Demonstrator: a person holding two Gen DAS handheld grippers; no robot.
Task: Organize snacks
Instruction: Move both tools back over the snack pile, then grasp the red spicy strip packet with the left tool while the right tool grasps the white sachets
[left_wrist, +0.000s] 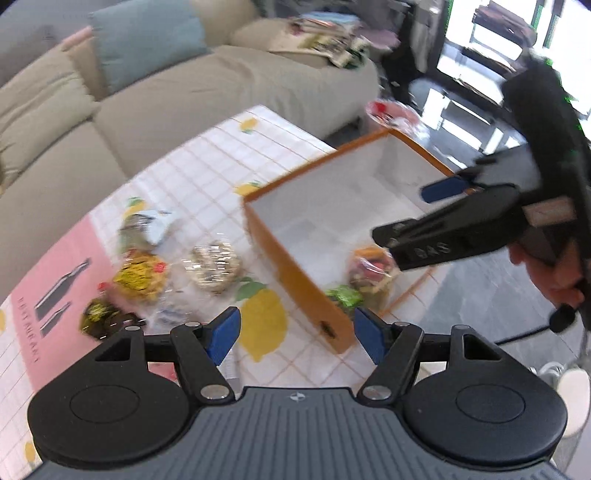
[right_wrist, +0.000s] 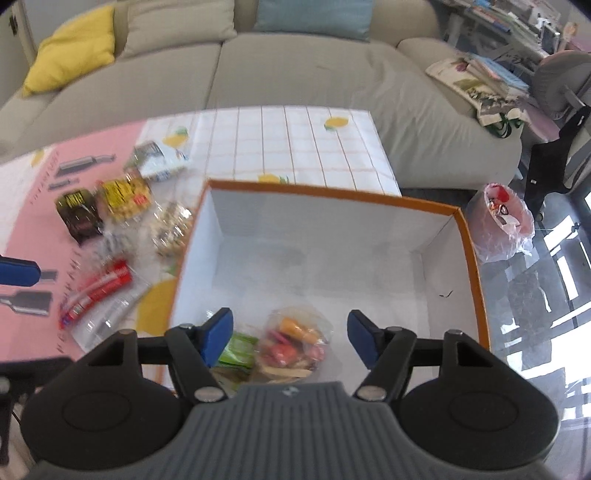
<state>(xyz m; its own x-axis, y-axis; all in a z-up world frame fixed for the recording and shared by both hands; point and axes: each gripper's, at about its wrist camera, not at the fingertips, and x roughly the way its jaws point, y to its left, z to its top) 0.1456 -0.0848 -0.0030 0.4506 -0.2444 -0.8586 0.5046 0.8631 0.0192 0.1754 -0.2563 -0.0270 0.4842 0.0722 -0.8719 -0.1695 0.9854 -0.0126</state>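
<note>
Snack table, orange box (right_wrist: 476, 266), two hand-held grippers, both empty.

Sofa (right_wrist: 295, 74) behind, cut off at both edges. Table (right_wrist: 295, 140) in a lemon-print check cloth, its near side hidden by the grippers. Box open, white inside, at the table's right end; a clear bag of mixed sweets (right_wrist: 291, 343) and a green packet (right_wrist: 236, 350) lie in its near corner, partly hidden. Outside, to the box's left: white-blue pack (right_wrist: 159, 160), yellow bag (right_wrist: 125, 195), black bag (right_wrist: 77, 214), clear bag of pale pieces (right_wrist: 171, 229), red-labelled pouch (right_wrist: 99, 291). All print is motion-blurred, unreadable; pink mat (left_wrist: 55, 280) lettering likewise. Left gripper (left_wrist: 295, 332): jaws wide apart, touching nothing, above the table beside the box. Right gripper (right_wrist: 290, 334): jaws wide apart, over the box's near corner, above the sweets.
</note>
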